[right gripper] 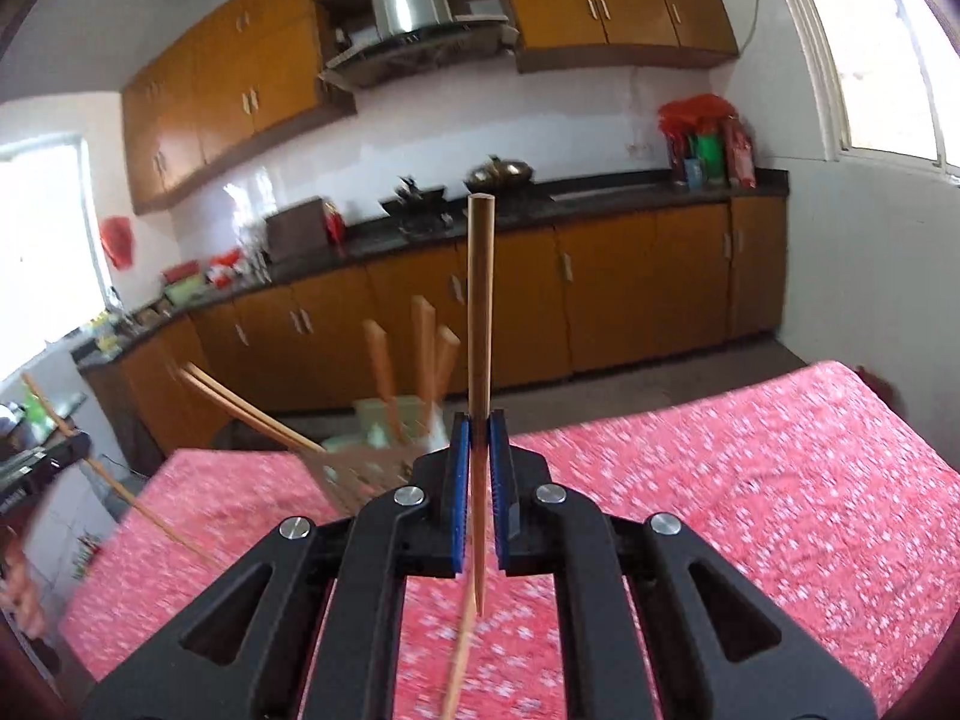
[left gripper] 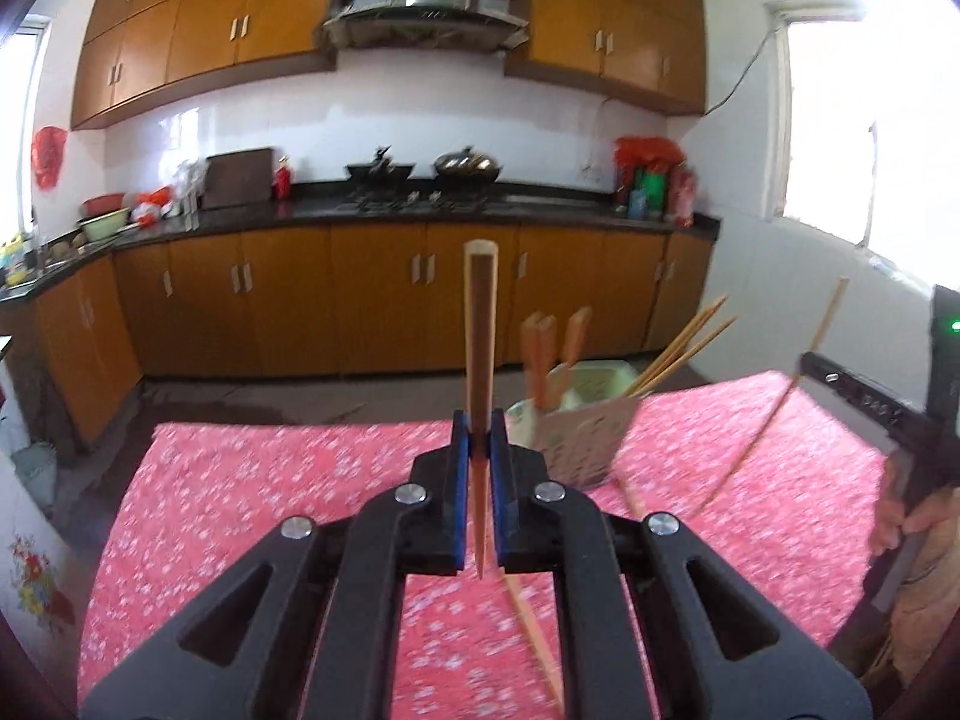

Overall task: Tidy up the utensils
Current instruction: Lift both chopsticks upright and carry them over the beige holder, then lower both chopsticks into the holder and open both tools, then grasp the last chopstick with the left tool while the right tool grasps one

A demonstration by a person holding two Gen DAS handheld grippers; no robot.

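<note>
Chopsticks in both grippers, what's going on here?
A person is sorting chopsticks at a table with a pink floral cloth. The left gripper is shut on one chopstick, and the right gripper is shut on another, both above the table. A holder already has several chopsticks in it. At least one loose chopstick lies on the cloth.

Each gripper (left gripper: 480,420) (right gripper: 479,423) has black linkage arms, silver rivets and blue pads.

No legible text; markings on the utensil holder (left gripper: 579,441) blurred.
</note>
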